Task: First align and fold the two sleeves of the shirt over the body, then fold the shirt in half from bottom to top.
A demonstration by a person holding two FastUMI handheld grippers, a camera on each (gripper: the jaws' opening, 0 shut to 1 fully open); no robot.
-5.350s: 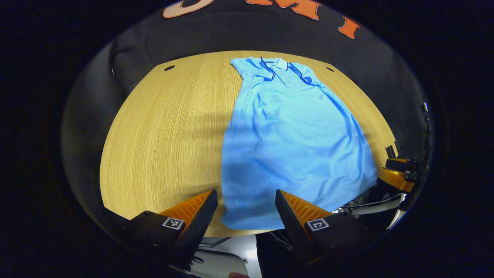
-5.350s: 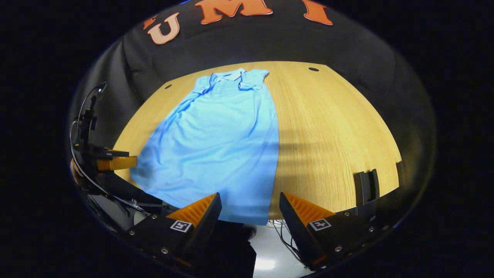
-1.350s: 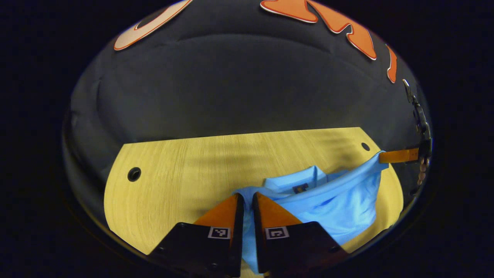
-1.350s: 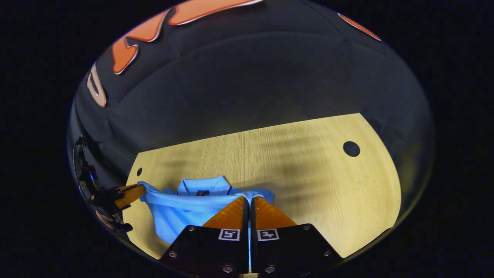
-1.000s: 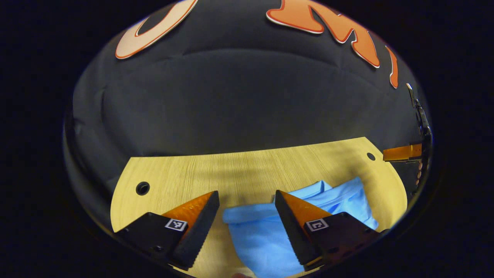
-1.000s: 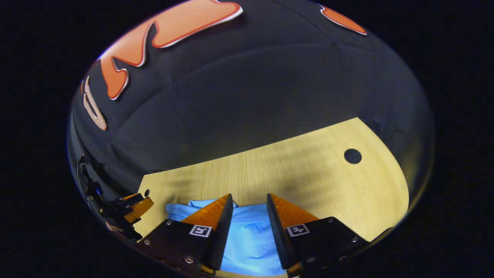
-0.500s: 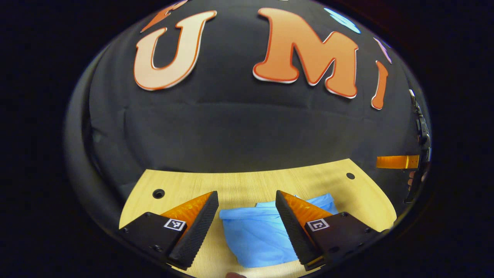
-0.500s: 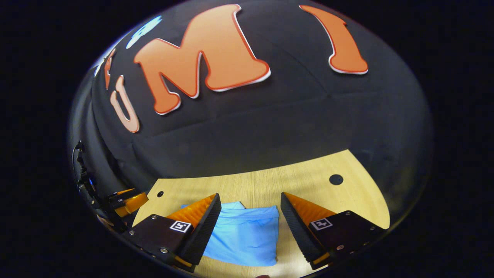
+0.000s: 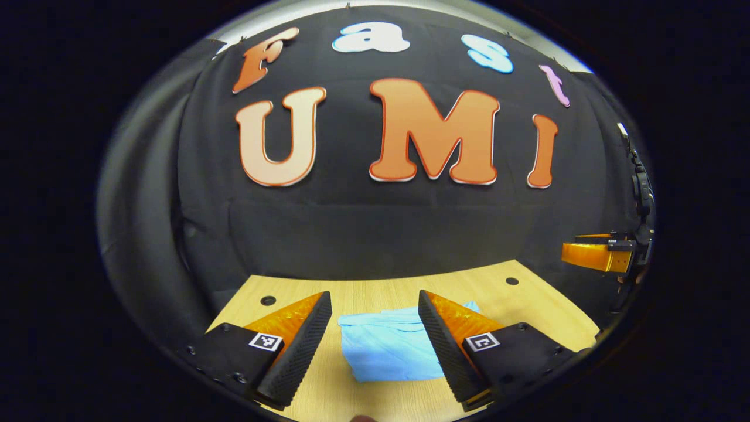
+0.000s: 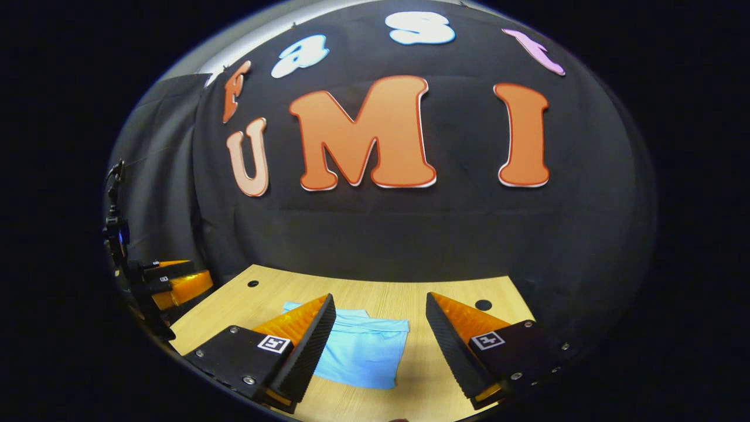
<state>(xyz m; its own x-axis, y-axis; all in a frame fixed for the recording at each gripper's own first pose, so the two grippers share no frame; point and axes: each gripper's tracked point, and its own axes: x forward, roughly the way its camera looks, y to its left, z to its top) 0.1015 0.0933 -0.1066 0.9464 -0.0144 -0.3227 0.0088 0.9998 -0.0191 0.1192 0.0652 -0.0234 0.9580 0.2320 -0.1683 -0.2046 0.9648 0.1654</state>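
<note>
The folded blue shirt (image 9: 389,349) lies flat on the wooden tabletop (image 9: 527,305) at 6 o'clock, beyond the left gripper (image 9: 375,310) and right gripper (image 10: 381,313), both spread wide, holding nothing.

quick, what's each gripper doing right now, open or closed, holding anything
Left gripper: open, holding nothing, above the folded shirt.
Right gripper: open, holding nothing, the shirt lying on the table.

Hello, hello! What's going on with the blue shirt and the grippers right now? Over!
Left gripper open, above the table. Right gripper open, holding nothing. Light blue polo shirt lies folded on the wooden table. Nothing in the way.
</note>
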